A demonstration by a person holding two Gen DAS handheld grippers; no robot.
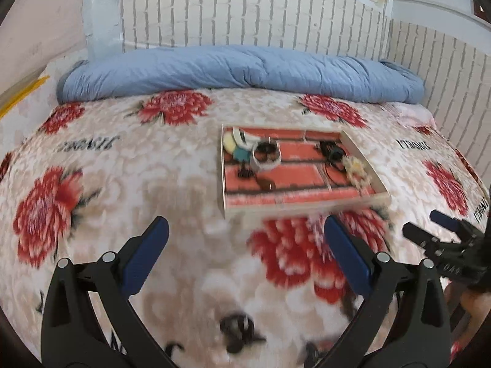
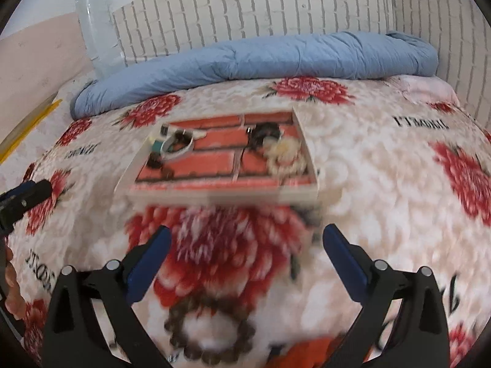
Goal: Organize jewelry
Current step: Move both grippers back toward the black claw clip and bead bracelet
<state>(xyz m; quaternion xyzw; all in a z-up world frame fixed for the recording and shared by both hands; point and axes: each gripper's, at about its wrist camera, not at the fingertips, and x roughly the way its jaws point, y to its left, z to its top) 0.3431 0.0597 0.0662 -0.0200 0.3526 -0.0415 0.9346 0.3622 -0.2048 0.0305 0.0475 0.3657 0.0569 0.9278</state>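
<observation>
A shallow tray (image 1: 307,207) (image 2: 221,194) with a red brick-pattern floor lies on the flowered blanket. It holds a white bangle (image 1: 266,157) (image 2: 178,146), a blue-and-yellow piece (image 1: 236,147), black pieces (image 1: 333,151) (image 2: 265,133) and a cream flower piece (image 1: 356,167) (image 2: 285,153). A brown bead bracelet (image 2: 211,331) lies on the blanket just in front of my right gripper (image 2: 247,239), which is open and holds nothing. A small black item (image 1: 237,331) lies blurred on the blanket before my left gripper (image 1: 247,230), also open and empty. The right gripper shows at the left view's right edge (image 1: 438,230).
A rolled blue quilt (image 1: 245,70) (image 2: 260,58) lies along the back of the bed against a white brick-pattern wall (image 1: 245,15). A clear plastic bin (image 1: 101,15) stands at the back left. A yellow strip (image 1: 21,98) marks the bed's left edge.
</observation>
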